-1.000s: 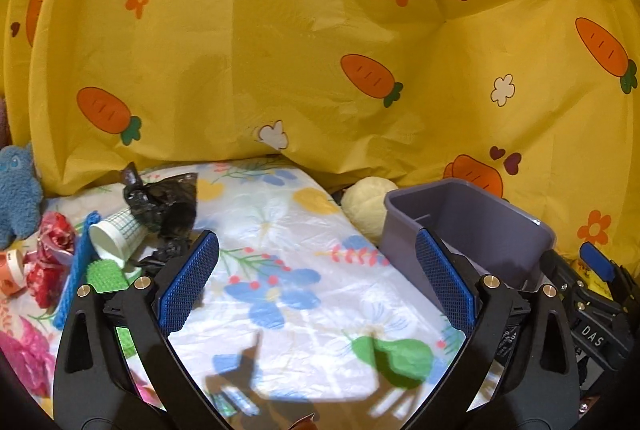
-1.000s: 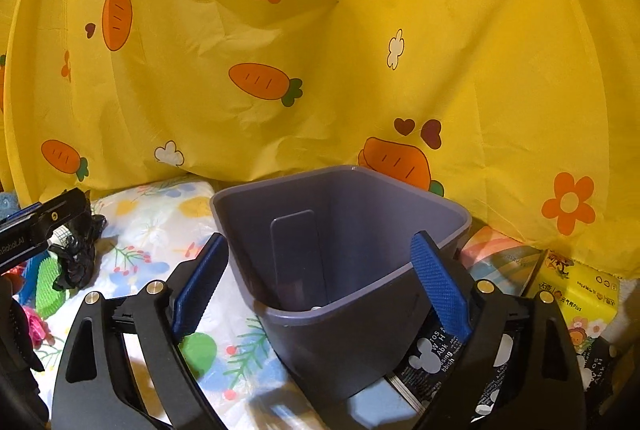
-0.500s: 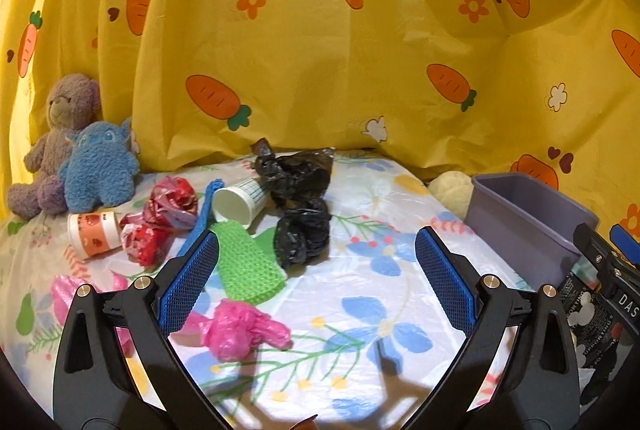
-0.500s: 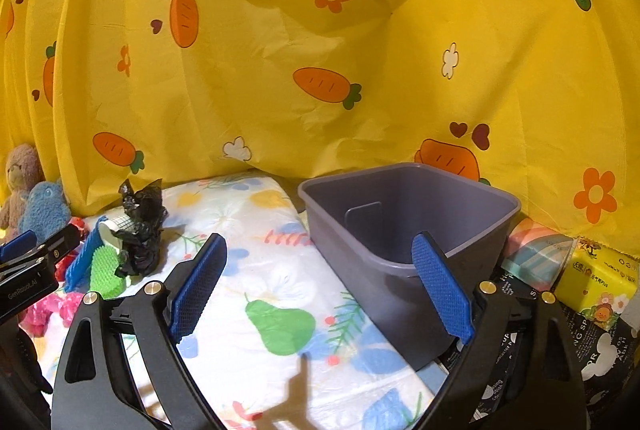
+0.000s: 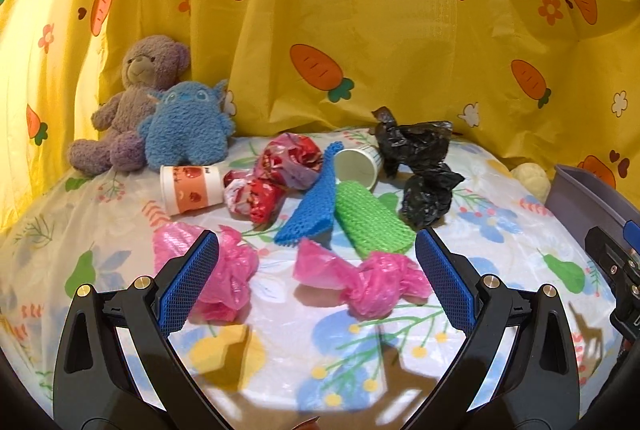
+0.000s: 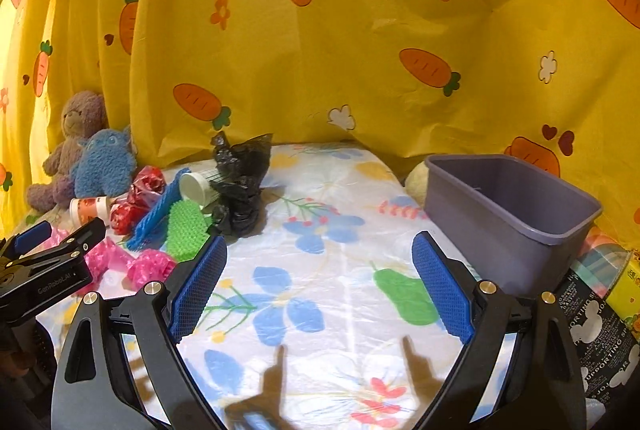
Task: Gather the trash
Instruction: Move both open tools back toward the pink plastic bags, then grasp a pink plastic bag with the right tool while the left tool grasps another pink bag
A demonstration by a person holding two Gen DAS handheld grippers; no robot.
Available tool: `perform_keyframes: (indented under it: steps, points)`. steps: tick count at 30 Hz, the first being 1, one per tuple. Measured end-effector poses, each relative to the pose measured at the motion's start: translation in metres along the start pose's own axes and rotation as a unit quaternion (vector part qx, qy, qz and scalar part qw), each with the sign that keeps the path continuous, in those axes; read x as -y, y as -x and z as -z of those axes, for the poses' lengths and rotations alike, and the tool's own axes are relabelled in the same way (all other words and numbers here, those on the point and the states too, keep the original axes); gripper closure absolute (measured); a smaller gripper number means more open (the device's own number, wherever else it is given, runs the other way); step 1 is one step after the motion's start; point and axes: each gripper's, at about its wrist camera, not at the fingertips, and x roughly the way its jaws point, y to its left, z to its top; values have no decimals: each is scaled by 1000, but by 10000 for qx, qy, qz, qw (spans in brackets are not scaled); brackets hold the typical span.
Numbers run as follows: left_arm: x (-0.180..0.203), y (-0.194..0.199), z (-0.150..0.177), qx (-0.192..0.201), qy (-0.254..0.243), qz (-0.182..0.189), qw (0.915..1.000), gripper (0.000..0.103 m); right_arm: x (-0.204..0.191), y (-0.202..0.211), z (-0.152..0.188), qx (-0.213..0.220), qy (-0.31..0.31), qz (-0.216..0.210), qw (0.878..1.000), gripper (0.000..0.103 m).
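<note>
Trash lies scattered on the floral sheet. A crumpled pink bag (image 5: 368, 284) sits just ahead of my open left gripper (image 5: 316, 288), a second pink bag (image 5: 228, 270) by its left finger. Behind them lie green foam mesh (image 5: 370, 222), blue foam mesh (image 5: 316, 205), a white paper cup (image 5: 358, 165), black bags (image 5: 424, 165), red wrappers (image 5: 276, 173) and an orange-printed cup (image 5: 190, 187). The grey bin (image 6: 512, 213) stands at the right. My right gripper (image 6: 320, 288) is open and empty over bare sheet, left of the bin.
A purple teddy bear (image 5: 132, 101) and a blue plush (image 5: 186, 127) lean against the yellow carrot curtain (image 5: 360, 49) at back left. A cream plush (image 6: 416, 177) sits behind the bin. Printed packages (image 6: 596, 330) lie at the right edge.
Both grippers have swung left, away from the bin. The left one now faces the trash pile with the pink bags close ahead; the bin has slid to the right edge of both views.
</note>
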Motion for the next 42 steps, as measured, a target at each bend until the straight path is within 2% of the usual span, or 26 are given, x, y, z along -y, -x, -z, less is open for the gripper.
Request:
perform_keyframes:
  steps: [10,17,22,27,29,31,33,38,42]
  points:
    - [-71,9,13,-23,398,-637,9972,6,-67,-30,10,-514,315,-741,9954,13]
    - [-105,16,19,-44,707,-787,9944,6,-113,-52,12,-862,594,-1069,9887,13]
    - [-114,17,20,-46,670,-737,9950,6,-132,-75,14,-1187,682,-1100,9845,20]
    - [-117,14,22,-80,661,-616,9959,6,-138,-100,20,-1686,611,-1187,9766,33]
    - [-117,11,22,-113,678,-532,9962,6,-139,-105,21,-1847,569,-1252,9731,46]
    - [-117,6,23,-183,716,-454,9962,6,-137,-108,23,-1937,539,-1271,9713,53]
    - [-117,2,23,-247,743,-401,9961,6,-136,-110,23,-1991,512,-1374,9690,73]
    - [-114,-14,21,-444,717,-265,9961,9,-130,-101,21,-1789,496,-1425,9722,77]
    - [-114,-35,22,-726,796,-196,9940,21,-120,-85,18,-1543,452,-1444,9764,77]
